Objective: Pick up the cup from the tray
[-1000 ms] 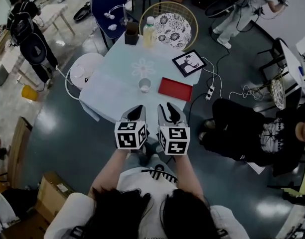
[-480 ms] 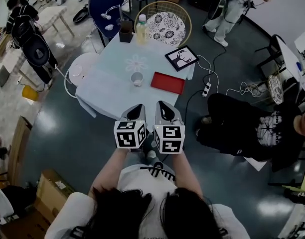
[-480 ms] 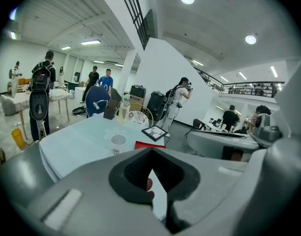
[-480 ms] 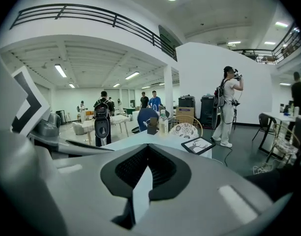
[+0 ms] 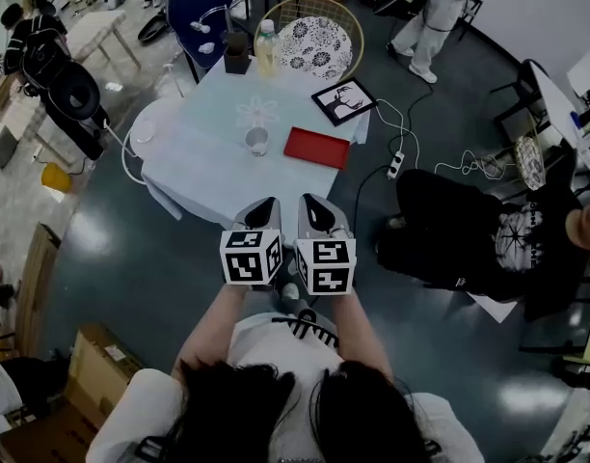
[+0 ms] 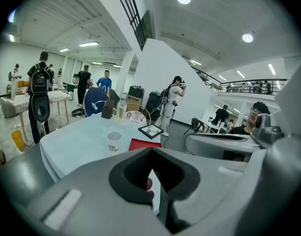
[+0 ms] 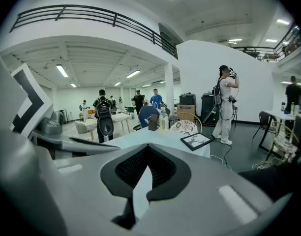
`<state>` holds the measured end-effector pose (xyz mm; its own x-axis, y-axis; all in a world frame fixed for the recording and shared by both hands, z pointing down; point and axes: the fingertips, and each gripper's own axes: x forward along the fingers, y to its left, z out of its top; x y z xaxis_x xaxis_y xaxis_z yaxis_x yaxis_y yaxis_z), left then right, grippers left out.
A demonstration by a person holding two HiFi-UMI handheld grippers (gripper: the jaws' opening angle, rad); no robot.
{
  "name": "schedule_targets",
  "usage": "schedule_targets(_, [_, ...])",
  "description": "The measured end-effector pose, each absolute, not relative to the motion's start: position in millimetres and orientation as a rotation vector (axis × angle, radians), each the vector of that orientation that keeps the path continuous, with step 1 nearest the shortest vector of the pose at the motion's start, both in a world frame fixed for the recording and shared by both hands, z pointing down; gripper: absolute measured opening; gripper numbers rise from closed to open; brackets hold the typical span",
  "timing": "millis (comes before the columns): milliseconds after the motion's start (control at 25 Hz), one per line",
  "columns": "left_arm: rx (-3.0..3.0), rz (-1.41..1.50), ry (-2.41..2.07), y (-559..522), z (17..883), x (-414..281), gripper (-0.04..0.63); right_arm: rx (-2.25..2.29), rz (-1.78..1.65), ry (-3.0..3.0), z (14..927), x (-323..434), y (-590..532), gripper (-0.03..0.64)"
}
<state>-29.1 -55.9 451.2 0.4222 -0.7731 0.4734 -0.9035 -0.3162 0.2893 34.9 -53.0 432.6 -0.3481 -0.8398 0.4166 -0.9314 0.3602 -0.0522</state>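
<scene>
- Cup [image 5: 256, 141] is in neither claw: it stands upright on the table [image 5: 199, 172], just beside the red tray [image 5: 316, 148] and not on it, well ahead of both claws.
- Left gripper [image 5: 265, 206] has its jaws pressed together, and nothing is between them (the left gripper view shows only a thin light slit where the pads meet).
- Right gripper [image 5: 315, 204] is the same: jaws together, holding nothing.
- Both grippers are held side by side, close to each other, in front of the person's chest, over the dark floor and short of the near edge of the table.
- In the left gripper view the cup [image 6: 113, 141] is white with a small print, and the tray [image 6: 143, 143] lies to its right.
- Further on the table lies a framed picture [image 5: 342, 100], near the right corner, beyond the tray.
- At the far edge stand a bottle [image 5: 266, 46] and a dark box [image 5: 237, 54], next to each other.
- Behind the table are a wicker chair [image 5: 314, 37] with a patterned cushion and a blue chair [image 5: 203, 8].
- A person in black [image 5: 488, 239] sits low on the floor at the right side, and a cable with a power strip [image 5: 395, 172] lies between this person and the table.
</scene>
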Motion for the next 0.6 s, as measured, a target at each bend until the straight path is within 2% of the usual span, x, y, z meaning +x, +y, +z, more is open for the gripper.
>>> schedule_targets(600, [2.255, 0.357, -1.373, -32, 451, -5, 0.000, 1.587, 0.379, -2.252, 440, 53, -30, 0.021])
